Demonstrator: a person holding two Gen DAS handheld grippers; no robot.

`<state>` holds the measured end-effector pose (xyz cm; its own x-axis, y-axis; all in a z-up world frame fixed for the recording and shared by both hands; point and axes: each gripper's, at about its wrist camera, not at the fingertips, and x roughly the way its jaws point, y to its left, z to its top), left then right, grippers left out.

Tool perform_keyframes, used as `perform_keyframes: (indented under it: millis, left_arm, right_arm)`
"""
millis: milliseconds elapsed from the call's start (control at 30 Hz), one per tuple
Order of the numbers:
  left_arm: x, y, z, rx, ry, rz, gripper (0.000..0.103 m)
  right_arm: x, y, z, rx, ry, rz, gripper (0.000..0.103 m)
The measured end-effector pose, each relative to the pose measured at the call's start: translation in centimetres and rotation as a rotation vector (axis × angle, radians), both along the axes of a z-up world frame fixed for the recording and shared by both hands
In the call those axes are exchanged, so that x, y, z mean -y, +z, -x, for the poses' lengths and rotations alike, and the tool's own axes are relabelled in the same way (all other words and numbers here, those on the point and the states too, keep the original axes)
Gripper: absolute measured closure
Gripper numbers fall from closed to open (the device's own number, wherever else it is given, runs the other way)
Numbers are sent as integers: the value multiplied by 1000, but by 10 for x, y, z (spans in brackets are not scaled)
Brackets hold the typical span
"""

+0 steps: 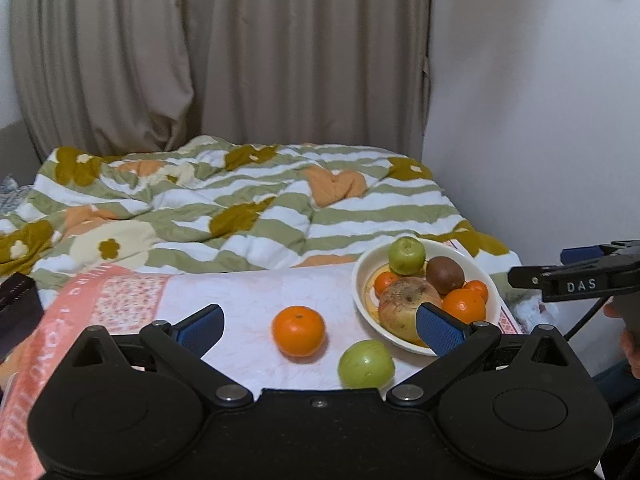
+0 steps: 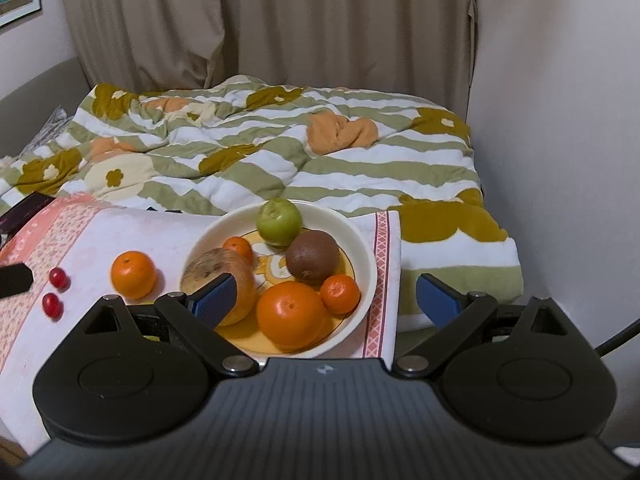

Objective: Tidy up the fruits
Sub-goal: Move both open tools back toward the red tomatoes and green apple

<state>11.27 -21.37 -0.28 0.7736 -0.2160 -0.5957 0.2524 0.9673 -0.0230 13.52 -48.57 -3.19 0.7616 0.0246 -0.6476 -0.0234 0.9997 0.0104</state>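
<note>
Beige curtains [image 1: 224,52] hang behind a bed covered by a striped, flower-patterned quilt [image 1: 256,208], with a white wall [image 1: 540,100] to the right. In front of the bed, a pink-and-white cloth [image 1: 248,300] covers the desk.

At the desk's left edge, in the right wrist view, lies a dark flat object [image 2: 24,208], and two small red fruits [image 2: 56,290] sit on the cloth near that edge, close to each other. Further right, a lone orange [image 1: 298,330] rests on the cloth toward the middle of the desk, apart from the bowl. Just right of it and nearer the desk's front edge sits a loose green fruit [image 1: 366,364], close beside the bowl's rim; whether it touches cannot be told.

The white bowl [image 1: 360,280] stands at the desk's right edge. Inside it are a green apple [image 1: 407,255] at the back, a brown kiwi [image 1: 445,275] beside it, a large blotchy brown-yellow fruit [image 1: 404,304] in front, one big orange [image 1: 464,305] and two small mandarins [image 2: 340,293].

The left claw [image 1: 320,326] is spread wide and holds nothing, its blue pads [image 1: 202,326] flanking the lone orange and the green fruit from above the front edge. The right claw [image 2: 334,300] is also spread and empty, positioned over the bowl's near rim, with its left pad in front of the blotchy fruit and its right pad off the desk's right edge.
</note>
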Motion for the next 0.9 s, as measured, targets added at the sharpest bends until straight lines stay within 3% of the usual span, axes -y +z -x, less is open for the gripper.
perform_keyframes:
  millis: [367,533,900]
  left_arm:
    - [-60,20,30,40,110,-24,0]
    - [-93,19,29,21,149,-21,0]
    - [-152,5,2,-84,90,18,0]
  right_arm:
    - [-35,25,29,19,34,-1,0]
    - [-59,32,38,35,16,0,0]
    - [-119,24,35,18,-84,-18,0]
